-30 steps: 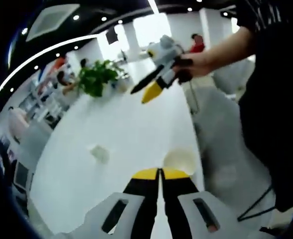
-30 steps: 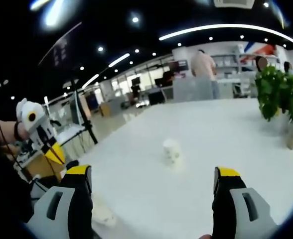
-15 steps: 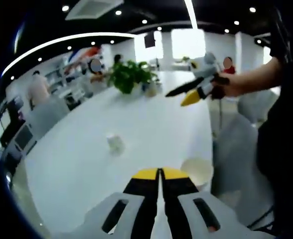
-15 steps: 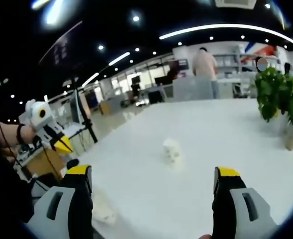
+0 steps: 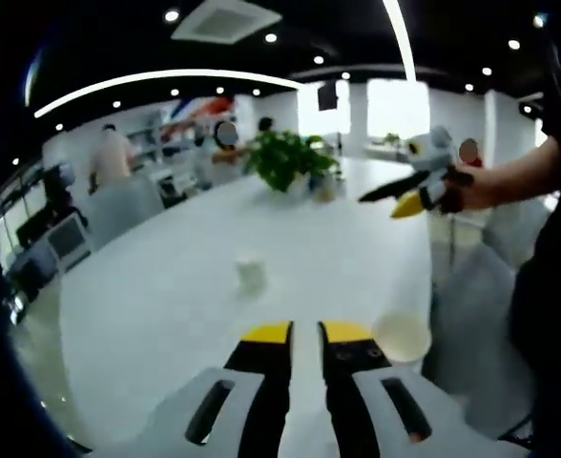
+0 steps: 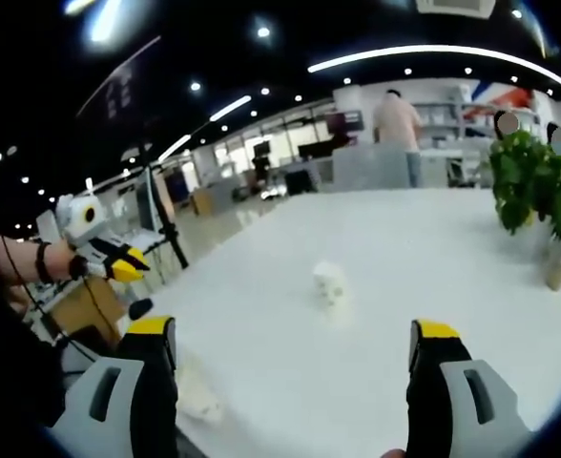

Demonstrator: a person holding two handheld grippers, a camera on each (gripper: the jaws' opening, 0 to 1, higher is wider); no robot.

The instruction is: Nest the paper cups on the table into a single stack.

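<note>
While the left claw [image 5: 305,332] hung over the near edge of the white desk [image 5: 166,286], its yellow-tipped jaws stood almost shut, a thin gap between them and nothing held. In the left gripper view one paper cup [image 5: 402,336] sat just beside the right-hand jaw, mouth up near the desk's edge, and a second, smaller-looking cup [image 5: 250,271] stood farther out toward the middle, with a potted plant [image 5: 285,159] at the far end. The right claw [image 5: 406,198] hovered in the air well above the desk on the right.

In the right gripper view the right claw [image 6: 295,345] was spread wide and empty. The far cup [image 6: 329,283] stood ahead between its jaws, well apart from them; the near cup [image 6: 197,396] lay low beside the left-hand jaw.

No cup was nested yet, so this looked like the approach. Next, I judged, a claw had to come down and close on one cup's rim.
</note>
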